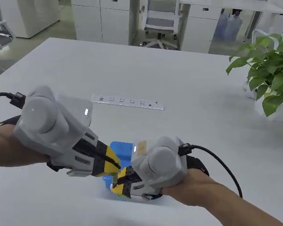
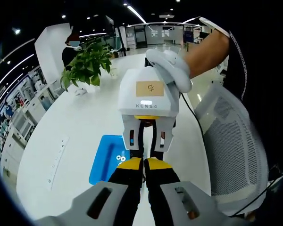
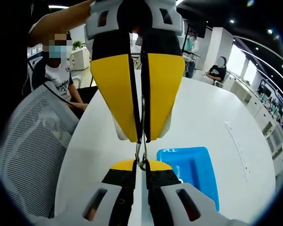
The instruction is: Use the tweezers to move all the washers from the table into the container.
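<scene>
Thin metal tweezers [image 3: 140, 151] run between the two grippers, which meet tip to tip. My left gripper [image 1: 114, 165] comes in from the left and my right gripper [image 1: 117, 181] from the right, just above the near edge of a shallow blue container [image 1: 122, 148]. In the right gripper view the left gripper's yellow pads [image 3: 115, 89] hang down from the top, pressed on the tweezers, and my right gripper [image 3: 141, 165] is shut on their lower end. A few small pale washers [image 2: 121, 158] lie on the blue container [image 2: 101, 162] beside my left gripper [image 2: 144, 164].
A white power strip [image 1: 127, 101] lies on the white table [image 1: 188, 80] beyond the container. A potted plant [image 1: 269, 70] stands at the right edge. A mesh office chair [image 2: 236, 141] is close to the table's near side, where a seated person [image 3: 61, 75] is.
</scene>
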Available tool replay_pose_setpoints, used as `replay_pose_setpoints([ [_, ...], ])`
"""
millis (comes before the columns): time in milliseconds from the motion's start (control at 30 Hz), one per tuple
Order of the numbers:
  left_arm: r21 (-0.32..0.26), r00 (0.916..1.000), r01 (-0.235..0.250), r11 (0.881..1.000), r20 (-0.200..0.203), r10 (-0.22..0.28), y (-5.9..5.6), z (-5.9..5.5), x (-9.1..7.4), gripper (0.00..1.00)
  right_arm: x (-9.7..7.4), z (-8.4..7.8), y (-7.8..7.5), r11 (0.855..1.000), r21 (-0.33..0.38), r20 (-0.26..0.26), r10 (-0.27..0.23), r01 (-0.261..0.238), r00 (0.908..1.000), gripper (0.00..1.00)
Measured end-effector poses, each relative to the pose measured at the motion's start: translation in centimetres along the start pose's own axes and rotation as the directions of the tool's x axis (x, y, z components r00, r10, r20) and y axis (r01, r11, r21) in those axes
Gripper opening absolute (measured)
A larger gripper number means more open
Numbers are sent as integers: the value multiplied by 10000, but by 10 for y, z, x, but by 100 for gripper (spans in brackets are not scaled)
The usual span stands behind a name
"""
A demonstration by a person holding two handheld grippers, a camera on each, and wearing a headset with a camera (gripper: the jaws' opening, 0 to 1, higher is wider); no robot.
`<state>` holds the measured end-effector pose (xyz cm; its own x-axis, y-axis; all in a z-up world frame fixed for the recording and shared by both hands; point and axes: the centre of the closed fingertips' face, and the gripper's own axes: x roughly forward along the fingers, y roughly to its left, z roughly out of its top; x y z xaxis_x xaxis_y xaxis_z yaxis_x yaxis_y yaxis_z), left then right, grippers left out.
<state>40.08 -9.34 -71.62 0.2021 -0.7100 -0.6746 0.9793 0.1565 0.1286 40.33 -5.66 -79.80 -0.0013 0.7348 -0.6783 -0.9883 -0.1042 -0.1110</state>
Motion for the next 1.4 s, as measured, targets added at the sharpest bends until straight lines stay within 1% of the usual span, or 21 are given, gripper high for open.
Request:
replay_pose_setpoints([
  [100, 157, 10000, 2, 9999, 78, -3, 6, 7, 1, 6, -5, 0, -7, 9999, -13, 13, -155, 155, 9999, 10],
  [267, 380, 10000, 10, 9993, 91, -14, 15, 13, 3, 6, -12, -1, -19, 9991, 71, 53, -411, 410, 9991, 10],
  [467, 591, 9998, 105, 9982, 145, -114, 24, 18, 9, 6, -17, -6, -31, 9979, 92, -4, -647, 647, 9979, 10],
  [567, 692, 9998, 130, 9975, 157, -141, 31, 20, 13, 6, -20, -10, -39, 9966, 191, -4, -801, 801, 9968, 10],
  [633, 753, 9998, 130, 9971, 161, -143, 36, 21, 16, 6, -22, -14, -45, 9955, 171, -83, -928, 929, 9957, 10],
  [767, 827, 9997, 164, 9964, 175, -179, 41, 22, 21, 6, -23, -19, -51, 9947, 195, -130, -1004, 1007, 9949, 10],
  [833, 856, 9996, 209, 9961, 178, -225, 44, 21, 25, 6, -23, -23, -54, 9945, 185, -173, -1023, 1026, 9946, 10],
  [1067, 857, 9993, 353, 9957, 80, -361, 52, 14, 39, 6, -18, -40, -64, 9937, 362, -283, -1053, 1063, 9940, 10],
  [1233, 762, 9991, 416, 9962, 78, -423, 58, 8, 47, 6, -13, -48, -69, 9940, 456, -304, -982, 995, 9947, 10],
  [1400, 596, 9987, 511, 9969, 57, -516, 63, -1, 55, 6, -5, -57, -73, 9950, 529, -389, -830, 850, 9958, 10],
])
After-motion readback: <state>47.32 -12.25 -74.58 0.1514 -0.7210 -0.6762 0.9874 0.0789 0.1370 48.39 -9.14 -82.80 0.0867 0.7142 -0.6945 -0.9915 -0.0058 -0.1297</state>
